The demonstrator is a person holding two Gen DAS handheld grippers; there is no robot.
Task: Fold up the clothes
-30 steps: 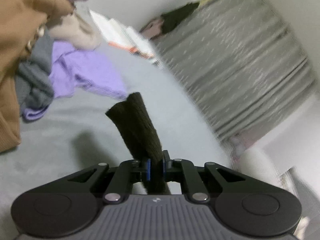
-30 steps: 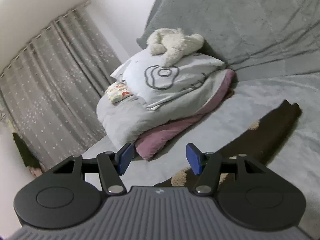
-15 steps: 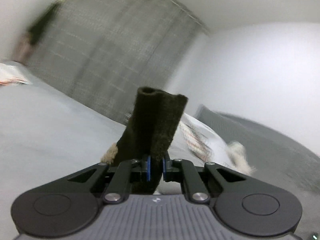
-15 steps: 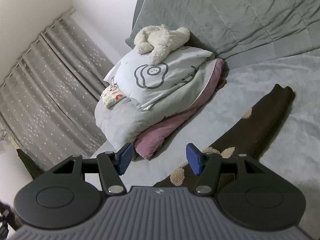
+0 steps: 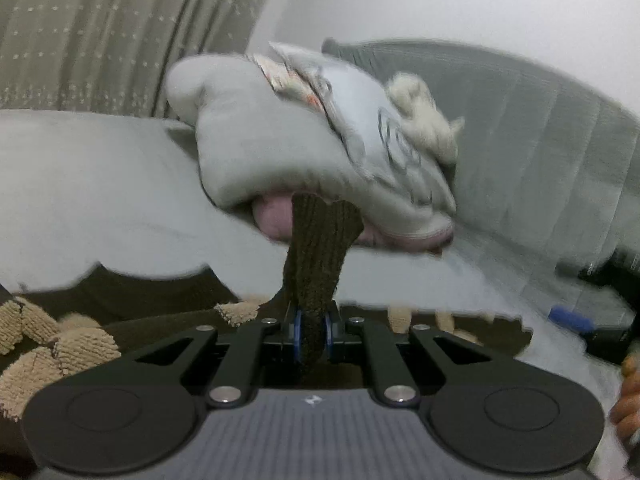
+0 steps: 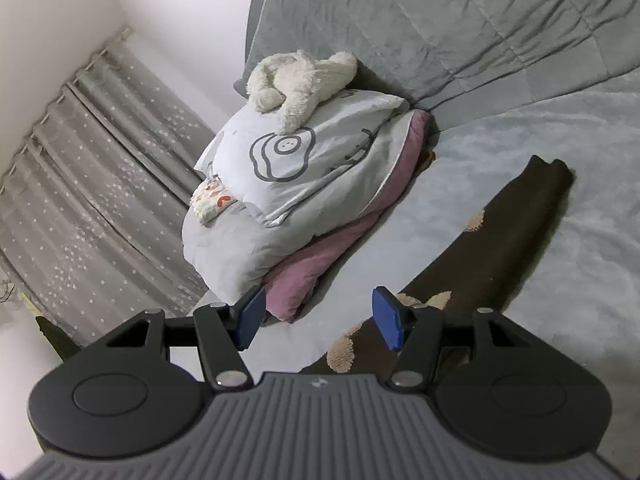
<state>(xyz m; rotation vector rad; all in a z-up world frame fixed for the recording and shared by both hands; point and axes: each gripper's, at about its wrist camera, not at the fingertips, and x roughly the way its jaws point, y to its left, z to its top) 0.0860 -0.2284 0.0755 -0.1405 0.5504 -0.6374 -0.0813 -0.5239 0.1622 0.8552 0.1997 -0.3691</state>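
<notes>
Meanwhile, the left gripper [image 5: 311,330] was clamped on the brown sweater's [image 6: 516,236] cuff, rising toward twelve o'clock; the right gripper [image 6: 318,318] gaped empty above the sweater, spread on the grey bed [image 6: 580,132].

Grey bed [image 6: 560,128], brown spotted garment [image 6: 500,248] spread flat, folded pink blanket [image 6: 320,256] under stacked pillows [image 6: 304,168]

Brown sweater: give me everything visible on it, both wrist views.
The brown sweater is a dark brown, fuzzy-looking knit with tan plush patches. It lies spread on the grey bed cover, one long part stretching away flat beside the pillow pile. A ribbed, cuff-like end stands up, pinched between the pads of the left gripper, which is shut on it. The right gripper hangs open over it; contact cannot be told.
</notes>
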